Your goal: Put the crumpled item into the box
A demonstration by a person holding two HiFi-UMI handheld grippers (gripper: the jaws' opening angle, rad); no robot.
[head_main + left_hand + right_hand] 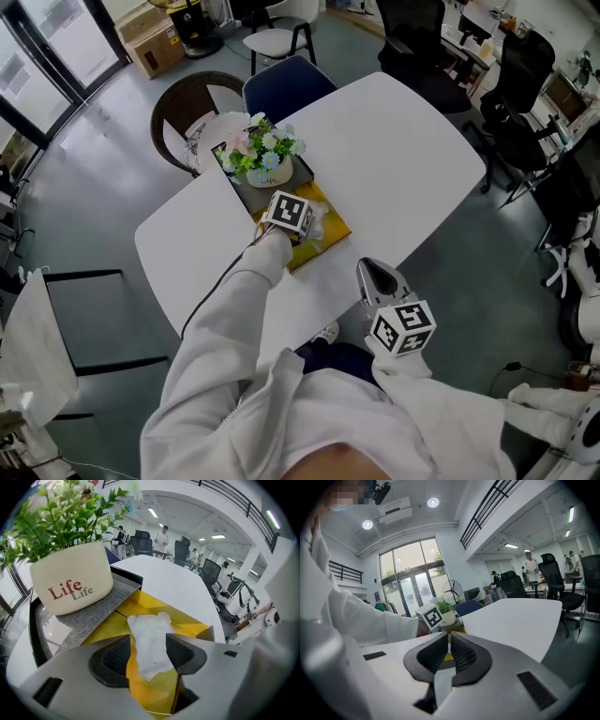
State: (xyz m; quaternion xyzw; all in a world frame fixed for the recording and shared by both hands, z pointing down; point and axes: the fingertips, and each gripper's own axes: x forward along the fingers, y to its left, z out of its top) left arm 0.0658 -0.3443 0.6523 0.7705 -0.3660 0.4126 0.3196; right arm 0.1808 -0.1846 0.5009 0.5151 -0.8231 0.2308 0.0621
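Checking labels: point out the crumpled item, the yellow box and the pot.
crumpled item [149, 641], left gripper view, its middle
yellow box [140, 605], left gripper view, bare floor
pot [70, 585], left gripper view, front face

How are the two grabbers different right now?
The left gripper has jaws apart around the crumpled white item in the yellow box; the right gripper has jaws together, empty. The left gripper points down into the box; the right gripper sits back by the table edge. Both carry marker cubes.

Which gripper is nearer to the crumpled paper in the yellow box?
Left. The left gripper is over the crumpled paper, open jaws either side of it. The right gripper, shut, is far from it, back by the near edge of the table.
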